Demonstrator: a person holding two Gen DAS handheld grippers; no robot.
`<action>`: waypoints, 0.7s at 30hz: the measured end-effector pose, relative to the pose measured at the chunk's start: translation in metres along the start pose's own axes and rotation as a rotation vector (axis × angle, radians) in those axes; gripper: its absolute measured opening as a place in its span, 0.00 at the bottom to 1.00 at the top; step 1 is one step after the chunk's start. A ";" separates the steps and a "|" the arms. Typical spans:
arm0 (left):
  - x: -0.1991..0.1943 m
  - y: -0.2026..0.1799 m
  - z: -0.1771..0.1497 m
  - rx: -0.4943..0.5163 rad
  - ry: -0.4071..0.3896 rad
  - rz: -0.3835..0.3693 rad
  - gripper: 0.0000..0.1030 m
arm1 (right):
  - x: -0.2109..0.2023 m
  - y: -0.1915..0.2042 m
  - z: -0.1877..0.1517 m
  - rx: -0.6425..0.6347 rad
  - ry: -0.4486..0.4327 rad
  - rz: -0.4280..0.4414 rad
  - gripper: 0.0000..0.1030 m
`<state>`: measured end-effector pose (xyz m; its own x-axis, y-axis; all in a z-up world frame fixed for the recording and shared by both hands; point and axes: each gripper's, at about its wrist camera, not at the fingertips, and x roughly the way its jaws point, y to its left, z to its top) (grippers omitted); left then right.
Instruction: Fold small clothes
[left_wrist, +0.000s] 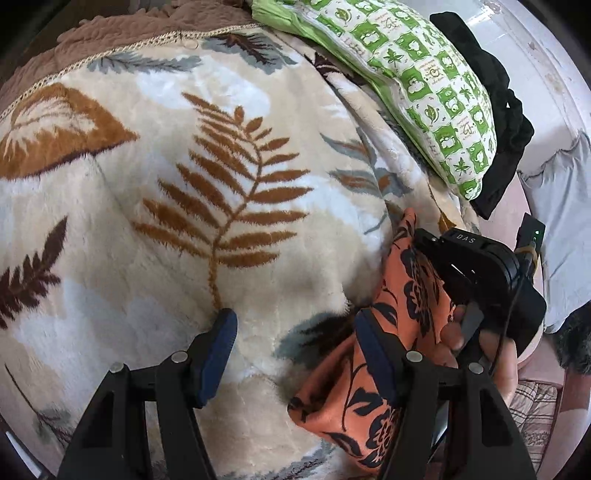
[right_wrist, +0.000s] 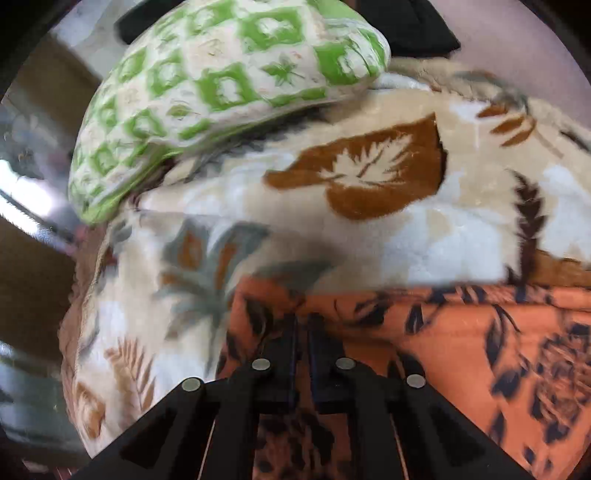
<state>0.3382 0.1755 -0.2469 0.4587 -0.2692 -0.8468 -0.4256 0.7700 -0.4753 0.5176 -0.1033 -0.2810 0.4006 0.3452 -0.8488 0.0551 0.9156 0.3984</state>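
Observation:
An orange garment with a black flower print (left_wrist: 391, 332) hangs over the leaf-patterned blanket (left_wrist: 184, 184) at the lower right of the left wrist view. My left gripper (left_wrist: 295, 328) is open and empty, its right finger just in front of the cloth. The right gripper's black body (left_wrist: 480, 273) holds the cloth from the right. In the right wrist view my right gripper (right_wrist: 303, 321) is shut on the orange garment (right_wrist: 461, 350), which spreads to the right over the blanket (right_wrist: 369, 229).
A green and white patterned pillow (left_wrist: 417, 81) lies at the back of the bed, also in the right wrist view (right_wrist: 221, 85). A black garment (left_wrist: 495, 118) lies behind it. A grey cloth (left_wrist: 561, 229) lies at the far right.

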 end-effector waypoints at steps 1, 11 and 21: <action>-0.002 -0.001 0.002 0.007 -0.010 0.004 0.65 | -0.001 0.000 0.003 0.011 -0.026 -0.006 0.08; -0.016 -0.058 -0.017 0.282 -0.118 0.034 0.65 | -0.138 -0.070 -0.048 0.008 -0.119 -0.024 0.08; 0.027 -0.104 -0.070 0.557 -0.048 0.184 0.73 | -0.296 -0.214 -0.168 0.145 -0.123 -0.269 0.08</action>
<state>0.3402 0.0481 -0.2367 0.4566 -0.0856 -0.8855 -0.0335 0.9930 -0.1132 0.2338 -0.3668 -0.1733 0.4610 0.0597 -0.8854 0.2998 0.9286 0.2187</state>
